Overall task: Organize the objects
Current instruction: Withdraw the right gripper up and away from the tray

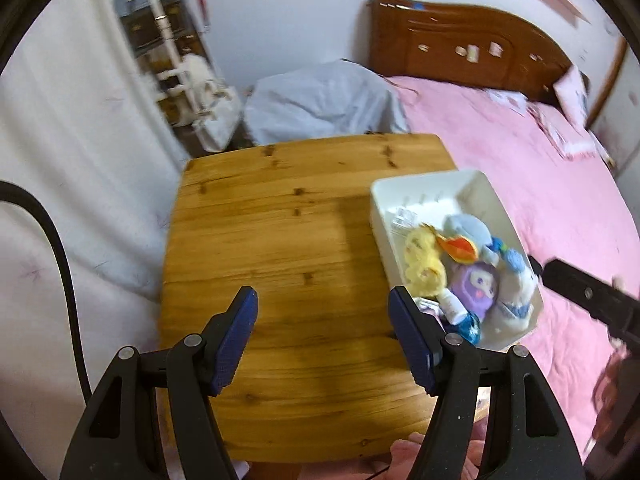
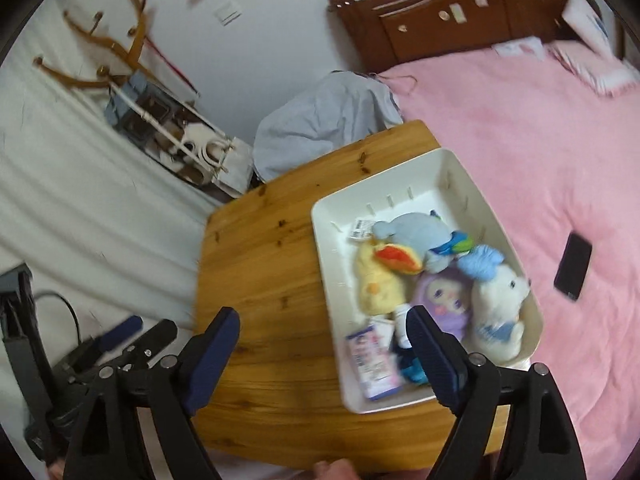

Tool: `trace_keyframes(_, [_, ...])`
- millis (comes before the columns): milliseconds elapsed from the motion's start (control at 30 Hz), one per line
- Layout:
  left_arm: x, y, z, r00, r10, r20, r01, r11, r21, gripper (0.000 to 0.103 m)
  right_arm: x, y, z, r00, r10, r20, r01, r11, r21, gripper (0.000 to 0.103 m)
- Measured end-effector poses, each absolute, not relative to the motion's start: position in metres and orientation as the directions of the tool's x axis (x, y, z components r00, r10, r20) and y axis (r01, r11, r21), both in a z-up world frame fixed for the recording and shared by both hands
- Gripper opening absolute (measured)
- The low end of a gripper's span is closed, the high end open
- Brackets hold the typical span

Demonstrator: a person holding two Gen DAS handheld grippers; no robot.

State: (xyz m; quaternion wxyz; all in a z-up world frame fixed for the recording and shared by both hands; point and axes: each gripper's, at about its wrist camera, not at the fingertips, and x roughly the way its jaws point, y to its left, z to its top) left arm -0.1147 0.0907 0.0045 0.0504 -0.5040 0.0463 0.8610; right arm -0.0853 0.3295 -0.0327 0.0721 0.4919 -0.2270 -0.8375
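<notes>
Hovering beside the white bin point(image 2: 420, 168), both claws, left gripper point(image 1: 324, 336) and right gripper point(image 2: 324, 354), gaping wide, gripping nothing; risking nudging the overhanging bin off the wooden table point(image 2: 264, 280).

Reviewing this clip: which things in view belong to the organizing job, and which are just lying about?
Part of the job:
white plastic bin on the wooden table
yellow plush chick
light blue plush whale
purple plush doll
white plush seal
open left gripper
open right gripper

Lying about:
black phone on the pink bedspread
grey cloth bundle
</notes>
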Motion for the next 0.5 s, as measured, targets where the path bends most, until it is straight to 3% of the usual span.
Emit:
trace_keyframes(233, [-0.094, 0.071, 0.011, -0.49, -0.022, -0.871, -0.016, -0.999, 0.035, 0.071, -0.068, 0.302, -0.022, -0.488, -0.291, -0.823, -0.065, -0.928, 0.367, 0.099])
trace_keyframes(400, [-0.075, 0.071, 0.011, -0.52, -0.14, -0.843, 0.039, -0.989, 0.14, 0.072, -0.06, 0.281, -0.018, -0.487, -0.26, -0.834, 0.015, -0.957, 0.289, 0.101])
trace_keyframes(500, [-0.07, 0.069, 0.013, -0.54, -0.149, -0.828, 0.057, -0.988, 0.14, 0.072, -0.061, 0.273, -0.023, -0.469, -0.245, -0.849, 0.043, -0.966, 0.255, 0.102])
